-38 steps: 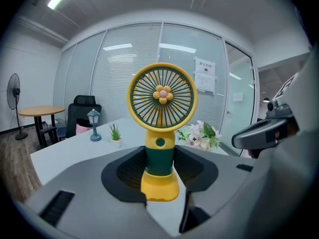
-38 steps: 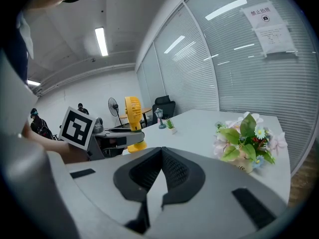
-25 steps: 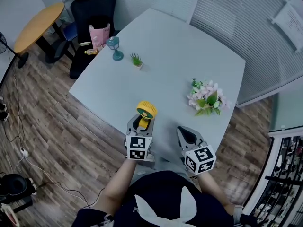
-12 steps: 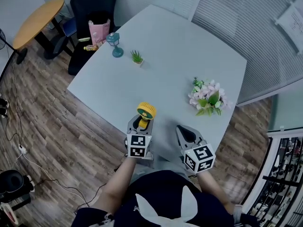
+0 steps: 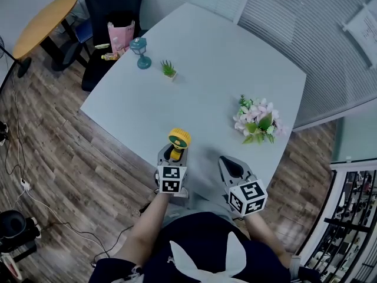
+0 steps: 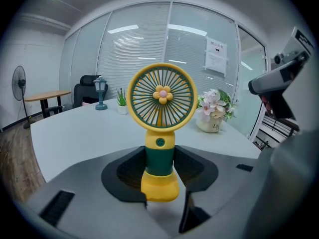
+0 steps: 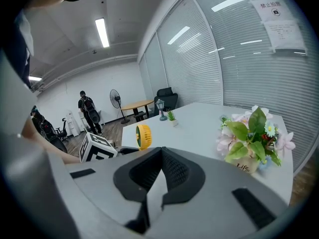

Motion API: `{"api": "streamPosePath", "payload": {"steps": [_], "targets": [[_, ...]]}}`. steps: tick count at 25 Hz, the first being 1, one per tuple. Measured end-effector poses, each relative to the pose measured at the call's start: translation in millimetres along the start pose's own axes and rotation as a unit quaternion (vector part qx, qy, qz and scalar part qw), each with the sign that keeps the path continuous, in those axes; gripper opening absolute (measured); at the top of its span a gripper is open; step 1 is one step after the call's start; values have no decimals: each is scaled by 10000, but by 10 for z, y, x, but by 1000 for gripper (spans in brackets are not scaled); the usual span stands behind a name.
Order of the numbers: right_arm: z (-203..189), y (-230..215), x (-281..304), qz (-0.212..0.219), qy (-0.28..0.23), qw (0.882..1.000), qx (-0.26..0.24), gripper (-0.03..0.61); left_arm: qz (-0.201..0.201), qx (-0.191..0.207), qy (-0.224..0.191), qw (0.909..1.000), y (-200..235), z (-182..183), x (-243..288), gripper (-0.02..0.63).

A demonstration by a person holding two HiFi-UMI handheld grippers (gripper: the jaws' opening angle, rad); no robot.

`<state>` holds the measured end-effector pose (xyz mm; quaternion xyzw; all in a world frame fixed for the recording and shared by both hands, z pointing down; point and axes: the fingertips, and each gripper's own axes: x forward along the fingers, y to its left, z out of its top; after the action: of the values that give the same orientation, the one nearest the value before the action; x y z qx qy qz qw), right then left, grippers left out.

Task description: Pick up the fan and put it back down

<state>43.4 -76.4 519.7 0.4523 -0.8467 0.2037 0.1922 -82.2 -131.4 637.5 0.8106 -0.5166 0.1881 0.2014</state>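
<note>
A small yellow fan (image 5: 178, 138) with a green handle and yellow foot stands upright between the jaws of my left gripper (image 5: 173, 155), near the table's front edge. In the left gripper view the pads press on the fan's (image 6: 160, 133) green handle from both sides, so my left gripper (image 6: 160, 158) is shut on it. The foot is close over the white table (image 5: 206, 69); whether it touches I cannot tell. My right gripper (image 5: 231, 168) rests just to the right, its jaws together and holding nothing (image 7: 160, 156).
A pot of pink flowers (image 5: 257, 121) stands at the right of the table. A small green plant (image 5: 168, 70) and a blue lamp (image 5: 140, 52) sit at the far left corner. A black chair (image 5: 115, 5) and a round wooden table (image 5: 44, 25) lie beyond.
My left gripper has sunk toward the table with the fan in it. The right gripper has stayed put.
</note>
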Motion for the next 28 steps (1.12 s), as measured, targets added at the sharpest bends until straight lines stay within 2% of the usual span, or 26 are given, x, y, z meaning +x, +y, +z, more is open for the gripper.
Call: {"api": "streamPosePath", "payload": {"steps": [19,28], "targets": [[-50,-17,23,-31,61,10000,28,6,-64,-64,-16,10000,-9,-210,165,186],[-51,-1,40,-29,51,10000,39,6,-96,191,-83,9997,-25,-236,150,186]]}}
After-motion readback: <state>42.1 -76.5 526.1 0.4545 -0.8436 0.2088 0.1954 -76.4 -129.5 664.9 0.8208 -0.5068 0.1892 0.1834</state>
